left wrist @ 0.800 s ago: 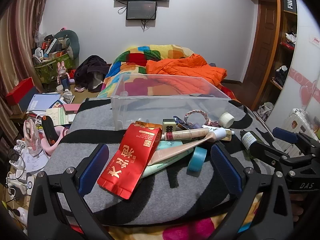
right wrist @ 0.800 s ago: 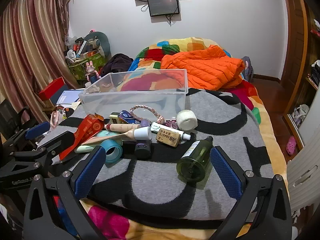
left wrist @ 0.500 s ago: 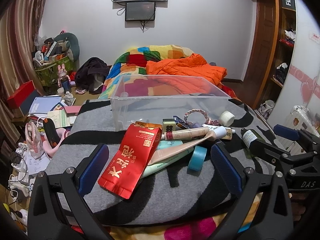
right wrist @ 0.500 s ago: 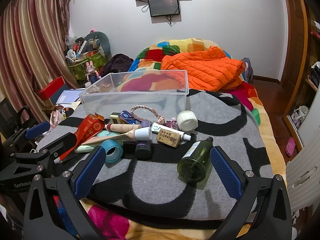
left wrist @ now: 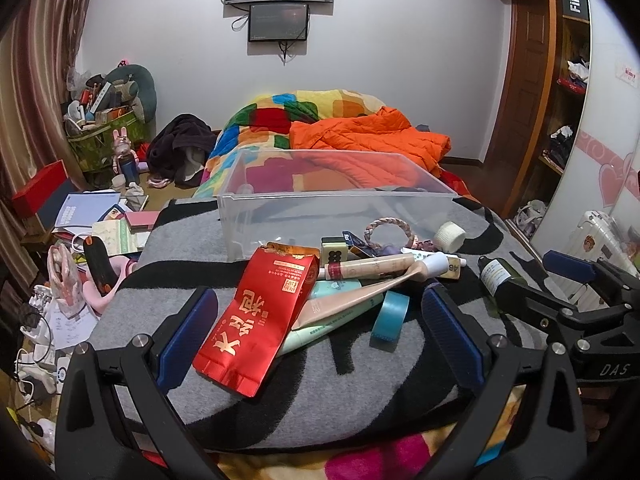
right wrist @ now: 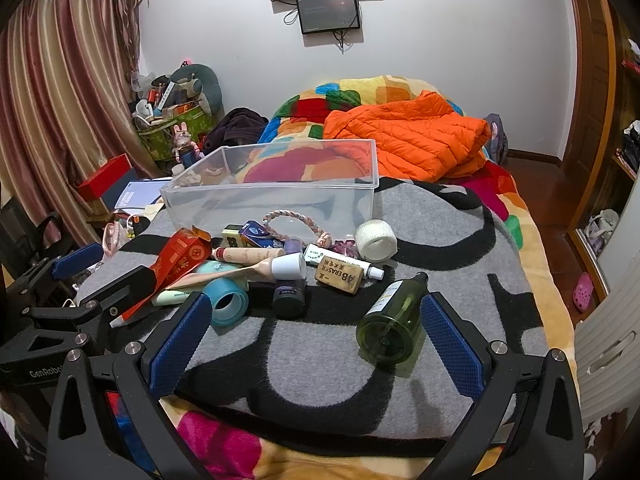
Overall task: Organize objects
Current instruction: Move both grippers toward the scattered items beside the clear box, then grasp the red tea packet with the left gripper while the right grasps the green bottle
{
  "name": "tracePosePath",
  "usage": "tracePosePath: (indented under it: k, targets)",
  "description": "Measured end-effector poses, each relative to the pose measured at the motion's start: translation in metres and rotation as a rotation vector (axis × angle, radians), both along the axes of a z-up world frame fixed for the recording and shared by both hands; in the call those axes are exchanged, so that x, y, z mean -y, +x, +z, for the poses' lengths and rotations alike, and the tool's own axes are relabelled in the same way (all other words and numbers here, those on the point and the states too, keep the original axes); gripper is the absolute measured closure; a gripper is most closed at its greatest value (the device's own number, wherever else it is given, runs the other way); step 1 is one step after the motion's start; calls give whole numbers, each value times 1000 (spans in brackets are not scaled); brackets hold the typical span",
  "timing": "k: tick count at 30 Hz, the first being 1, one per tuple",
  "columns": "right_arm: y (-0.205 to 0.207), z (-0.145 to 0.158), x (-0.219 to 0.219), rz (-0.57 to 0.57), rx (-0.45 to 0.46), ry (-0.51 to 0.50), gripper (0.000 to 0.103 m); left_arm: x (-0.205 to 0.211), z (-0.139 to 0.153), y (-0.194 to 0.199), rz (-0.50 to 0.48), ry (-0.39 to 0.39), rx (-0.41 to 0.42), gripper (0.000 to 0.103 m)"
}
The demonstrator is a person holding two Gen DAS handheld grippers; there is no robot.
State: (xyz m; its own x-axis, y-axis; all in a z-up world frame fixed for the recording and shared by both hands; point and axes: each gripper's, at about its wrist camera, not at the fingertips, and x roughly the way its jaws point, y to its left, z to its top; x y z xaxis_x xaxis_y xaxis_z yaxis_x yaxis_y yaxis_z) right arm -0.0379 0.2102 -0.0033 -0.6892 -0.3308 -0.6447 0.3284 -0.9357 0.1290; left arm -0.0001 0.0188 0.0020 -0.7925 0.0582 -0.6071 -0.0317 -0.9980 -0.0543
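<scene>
The pile (left wrist: pixel 340 280) is lying untouched on the blanket (right wrist: pixel 320 360) before the seemingly empty bin (left wrist: pixel 336 216), so sorting is not starting. Both the left gripper (left wrist: pixel 320 332) and right gripper (right wrist: pixel 316 336) are hovering, jaws spread, holding nothing; against the earlier frames, each is barely drifting.

Both wrist views low, facing bin (left wrist: pixel 336 200) (shared pile).
</scene>
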Motion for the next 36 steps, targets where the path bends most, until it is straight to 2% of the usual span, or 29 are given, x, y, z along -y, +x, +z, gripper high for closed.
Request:
tracePosePath:
  k: [14,17,22,26,31,35,36]
  targets:
    - [-4,-10,-1,39,-3,-2,2,17,-18,-10,-25,105,56,1]
    - [-7,-13,-6,32,3,2,10,26,-22,-13,-17,110,72,18]
    - [-21,-18,-26,-34,21,-1,19,42,-26,-24,24,62,93,18]
    - [-39,-27,-47,-98,75,-38,23,53,-29,-43,1,66,118,18]
    - [-59,-39,-58,-123,154,-93,27,49,-40,-73,-27,45,173,18]
    - [-62,-49,-51,-111,181,-74,44,47,-49,-86,-15,56,201,19]
    - [-63,-51,-51,-112,189,-72,48,47,-50,-87,-11,60,197,23]
